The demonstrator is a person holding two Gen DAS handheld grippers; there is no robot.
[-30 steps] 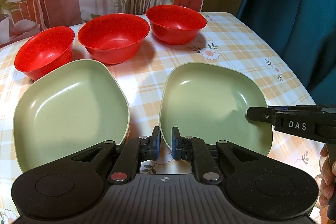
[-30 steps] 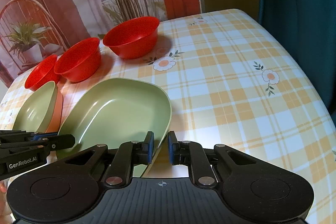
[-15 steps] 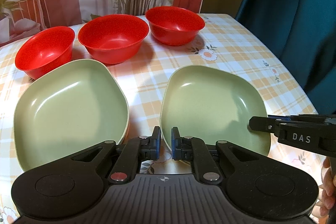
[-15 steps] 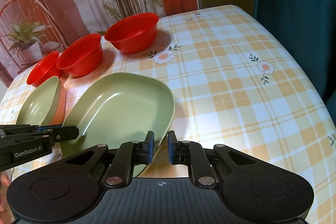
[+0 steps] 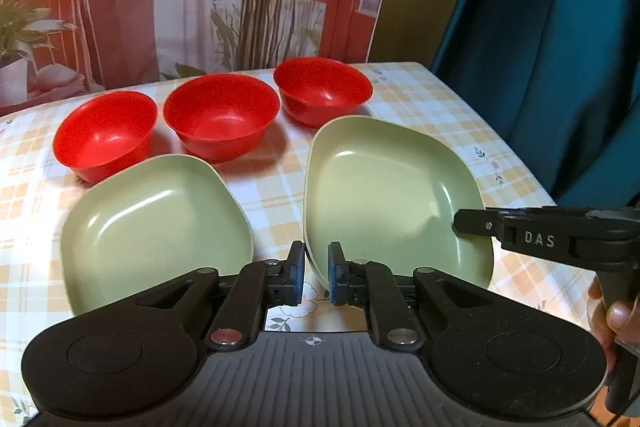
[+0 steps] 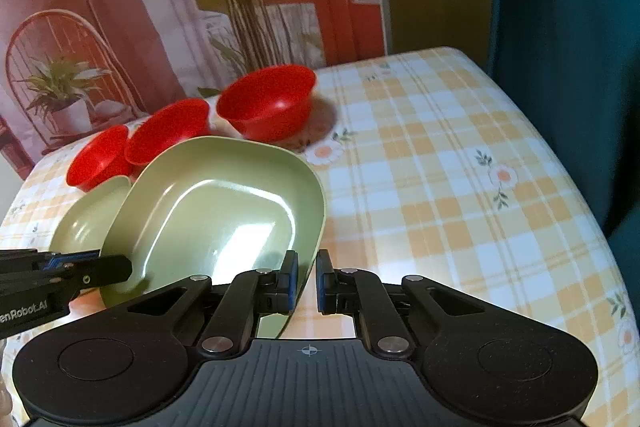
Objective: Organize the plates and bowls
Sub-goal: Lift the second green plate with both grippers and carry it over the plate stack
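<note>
Two grippers, left [image 5: 312, 277] and right [image 6: 304, 281], have jaws pinched on opposite rims of your right-hand green plate [image 5: 384, 195], tilted at center frame, with the other plate [image 5: 156, 223] lying lower left.

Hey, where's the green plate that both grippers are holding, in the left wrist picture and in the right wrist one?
Left wrist view: the held green plate fills centre-right, its near rim between the left gripper fingers, the right gripper gripping its right edge.
Right wrist view: the same plate sits left of centre, tilted up, rim in the right gripper.
Shared landmark: the red bowl nearest the curtain, just behind the plate.
</note>
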